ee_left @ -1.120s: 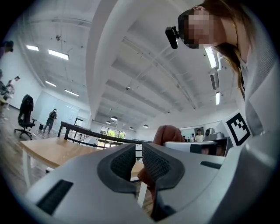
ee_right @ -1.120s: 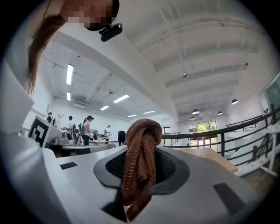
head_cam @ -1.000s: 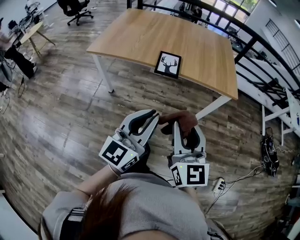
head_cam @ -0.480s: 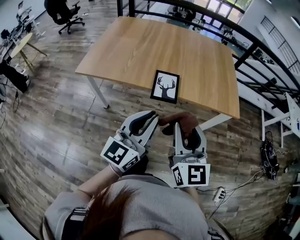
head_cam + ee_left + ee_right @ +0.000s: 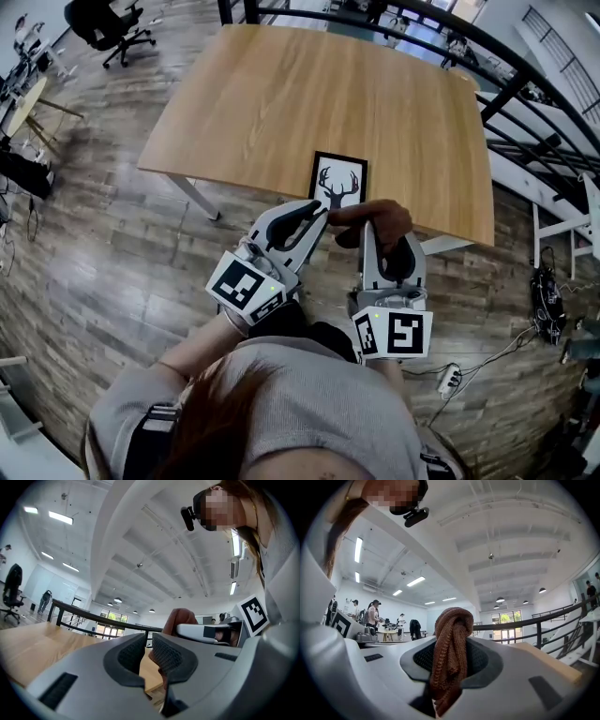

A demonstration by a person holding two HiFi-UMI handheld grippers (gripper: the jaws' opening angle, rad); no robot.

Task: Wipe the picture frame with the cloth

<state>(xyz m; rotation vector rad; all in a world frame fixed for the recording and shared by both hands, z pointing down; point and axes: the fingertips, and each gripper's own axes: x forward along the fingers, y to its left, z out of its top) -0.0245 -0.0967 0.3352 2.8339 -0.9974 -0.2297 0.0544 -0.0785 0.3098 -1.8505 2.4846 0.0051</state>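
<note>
Cloth (image 5: pixel 449 644) sits pinched in the right tongs (image 5: pixel 382 246), ready to wipe the frame (image 5: pixel 337 180). Left tongs (image 5: pixel 146 652) stand barely apart and empty, likely free to steady it.

Wooden table (image 5: pixel 309 94) on plank floor (image 5: pixel 94 244)

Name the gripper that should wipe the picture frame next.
Right. The right gripper has its jaws clamped on the brown cloth, just short of the picture frame at the table's near edge. The left gripper holds nothing in its jaws.
</note>
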